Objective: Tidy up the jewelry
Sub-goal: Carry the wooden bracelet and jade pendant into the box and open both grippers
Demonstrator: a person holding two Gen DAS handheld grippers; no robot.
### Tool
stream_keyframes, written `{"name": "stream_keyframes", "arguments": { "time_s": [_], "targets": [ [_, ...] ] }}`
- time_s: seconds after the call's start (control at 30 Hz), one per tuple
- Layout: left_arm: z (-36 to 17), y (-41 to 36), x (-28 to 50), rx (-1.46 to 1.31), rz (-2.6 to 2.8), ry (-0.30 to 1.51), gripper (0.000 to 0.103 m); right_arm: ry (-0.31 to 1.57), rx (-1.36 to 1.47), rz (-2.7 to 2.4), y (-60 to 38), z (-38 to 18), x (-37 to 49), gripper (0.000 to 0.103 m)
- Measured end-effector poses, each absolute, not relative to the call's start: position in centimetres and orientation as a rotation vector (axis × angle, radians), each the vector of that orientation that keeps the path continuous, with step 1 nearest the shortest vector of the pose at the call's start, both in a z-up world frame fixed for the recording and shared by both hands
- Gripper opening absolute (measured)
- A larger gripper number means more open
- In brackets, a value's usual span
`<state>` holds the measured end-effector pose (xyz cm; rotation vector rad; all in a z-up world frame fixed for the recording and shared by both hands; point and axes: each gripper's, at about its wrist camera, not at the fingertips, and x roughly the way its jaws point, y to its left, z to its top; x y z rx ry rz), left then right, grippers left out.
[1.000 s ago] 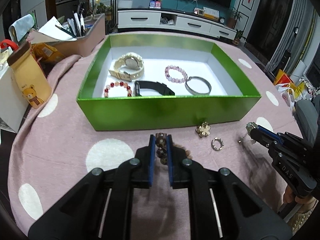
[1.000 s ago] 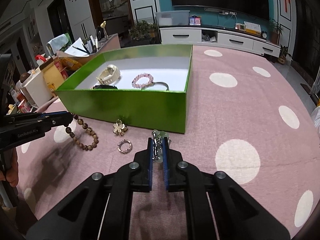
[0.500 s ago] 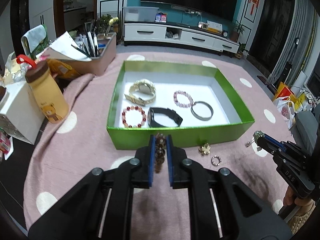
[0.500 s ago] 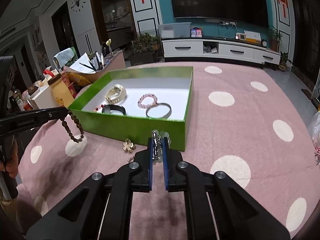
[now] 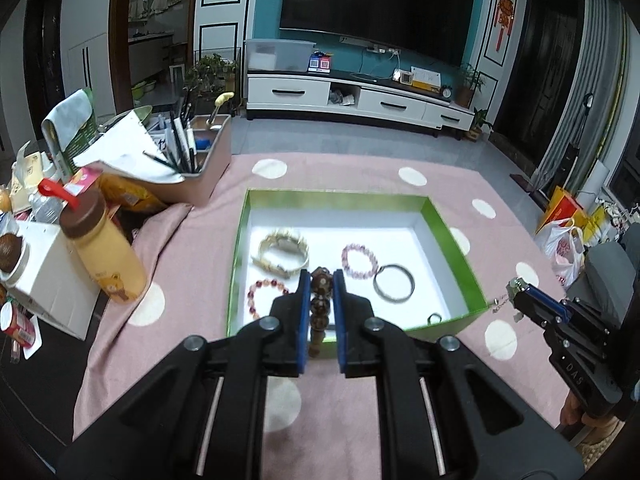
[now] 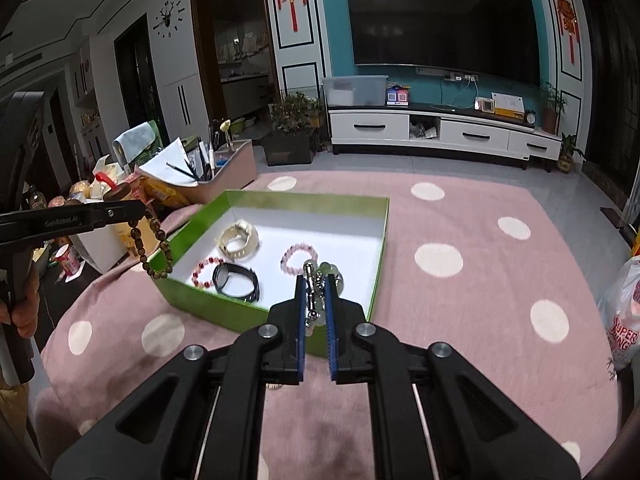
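Note:
My left gripper [image 5: 320, 280] is shut on a brown wooden bead bracelet [image 5: 320, 304], which hangs in the air; it also shows in the right wrist view [image 6: 154, 248]. My right gripper [image 6: 314, 284] is shut on a silver chain with green beads [image 6: 320, 280], raised above the box's near wall. The green box [image 5: 452, 236] holds a cream watch [image 5: 282, 250], a red bead bracelet [image 5: 266, 294], a pink bead bracelet [image 5: 360, 260], a silver bangle [image 5: 394, 282] and a black band [image 6: 236, 280].
The table has a pink cloth with white dots [image 6: 480, 280]. A yellow bottle [image 5: 102, 248], a white box [image 5: 44, 280] and a pen holder tray [image 5: 192, 160] stand at the left. A small ring [image 5: 434, 317] shows at the box's near right corner.
Both grippers have risen well above the table with their jewelry. The box now looks smaller and lower in both views. The flower charm and ring on the cloth have dropped out of clear sight.

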<state>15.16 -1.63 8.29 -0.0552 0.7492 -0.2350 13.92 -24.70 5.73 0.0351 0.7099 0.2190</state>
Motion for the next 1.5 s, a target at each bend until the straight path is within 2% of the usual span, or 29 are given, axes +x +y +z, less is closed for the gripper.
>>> {"name": "stream_keyframes", "arguments": {
  "time_s": [0.4, 1.03, 1.5],
  "targets": [
    [7.8, -3.5, 20.7, -0.043, -0.231, 0.802, 0.011, 0.729, 0.049, 0.213, -24.5, 6.3, 18.5, 0.008],
    [1.8, -8.4, 26.9, 0.02, -0.238, 0.943, 0.011, 0.881, 0.016, 0.177, -24.1, 1.2, 24.8, 0.008],
    [-1.7, -8.4, 29.2, 0.083, -0.181, 1.01, 0.011, 0.987, -0.022, 0.154, -23.8, -1.9, 27.2, 0.008]
  ]
}}
